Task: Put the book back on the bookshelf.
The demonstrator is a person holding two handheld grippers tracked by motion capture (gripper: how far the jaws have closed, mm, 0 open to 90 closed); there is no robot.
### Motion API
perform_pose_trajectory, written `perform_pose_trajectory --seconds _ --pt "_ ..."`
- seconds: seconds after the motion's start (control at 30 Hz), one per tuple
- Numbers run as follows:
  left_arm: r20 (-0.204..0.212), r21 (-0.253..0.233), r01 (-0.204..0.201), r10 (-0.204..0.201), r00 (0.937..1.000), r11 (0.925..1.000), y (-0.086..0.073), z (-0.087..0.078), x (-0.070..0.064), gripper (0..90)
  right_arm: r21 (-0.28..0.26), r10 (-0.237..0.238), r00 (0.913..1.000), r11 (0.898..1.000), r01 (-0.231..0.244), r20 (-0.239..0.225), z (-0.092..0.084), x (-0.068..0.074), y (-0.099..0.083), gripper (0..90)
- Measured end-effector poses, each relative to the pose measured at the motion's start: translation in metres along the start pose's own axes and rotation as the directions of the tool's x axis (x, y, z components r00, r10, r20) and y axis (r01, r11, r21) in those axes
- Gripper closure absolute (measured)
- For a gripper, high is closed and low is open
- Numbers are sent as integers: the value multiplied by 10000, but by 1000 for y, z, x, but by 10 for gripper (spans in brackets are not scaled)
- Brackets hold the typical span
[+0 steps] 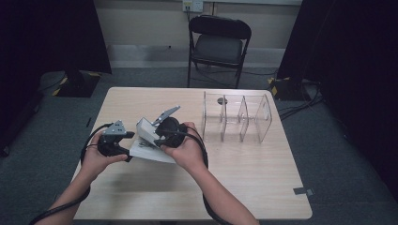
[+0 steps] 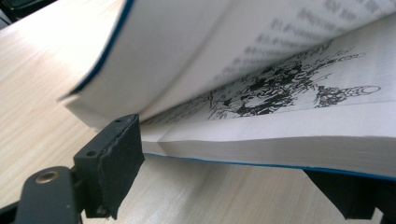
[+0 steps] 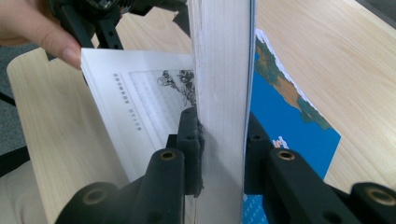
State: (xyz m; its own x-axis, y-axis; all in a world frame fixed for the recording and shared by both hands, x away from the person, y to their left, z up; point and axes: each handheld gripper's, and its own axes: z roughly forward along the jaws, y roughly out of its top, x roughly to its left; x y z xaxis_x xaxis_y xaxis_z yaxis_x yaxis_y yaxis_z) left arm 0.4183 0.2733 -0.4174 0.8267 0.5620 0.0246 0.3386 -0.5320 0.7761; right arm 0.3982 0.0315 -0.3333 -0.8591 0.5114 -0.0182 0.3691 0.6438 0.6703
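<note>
We see the right gripper [image 3: 223,154] clenched on a thick sheaf of the open book's [image 1: 149,143] pages at the counter's [image 1: 244,173] nine o'clock side; the left gripper [image 2: 233,182] straddles the lower pages, whether clamped we cannot tell.

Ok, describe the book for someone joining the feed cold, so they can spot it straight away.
Start at the light wooden table. Left of the clear divided organizer, between the person's hands, sits the open book. It is the only paper item: white printed pages with a black ink drawing, blue cover, one block of pages raised in the right gripper.
</note>
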Motion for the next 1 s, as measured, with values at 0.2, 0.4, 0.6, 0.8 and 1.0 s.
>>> perform_pose_trajectory --seconds 0.2,0.4,0.6,0.8,1.0 --pt "37 170 -241 240 9997 9996 3 2 -4 152 77 -116 9999 9999 116 -63 -2 3 -3 749" --pt "-32 199 -251 251 9997 9995 4 4 -5 151 29 -55 9999 10000 56 -90 -3 3 -5 749" --pt "-35 188 -381 382 9993 9991 5 4 -5 149 47 65 10000 10000 -65 -67 -4 3 -5 749" --pt "24 149 -404 404 9992 9991 3 3 -5 148 41 -70 9999 10000 70 -107 -3 5 -5 749" --pt "15 106 -374 374 9993 9992 6 2 -7 142 8 7 9999 10000 -7 -132 -7 5 -5 749"
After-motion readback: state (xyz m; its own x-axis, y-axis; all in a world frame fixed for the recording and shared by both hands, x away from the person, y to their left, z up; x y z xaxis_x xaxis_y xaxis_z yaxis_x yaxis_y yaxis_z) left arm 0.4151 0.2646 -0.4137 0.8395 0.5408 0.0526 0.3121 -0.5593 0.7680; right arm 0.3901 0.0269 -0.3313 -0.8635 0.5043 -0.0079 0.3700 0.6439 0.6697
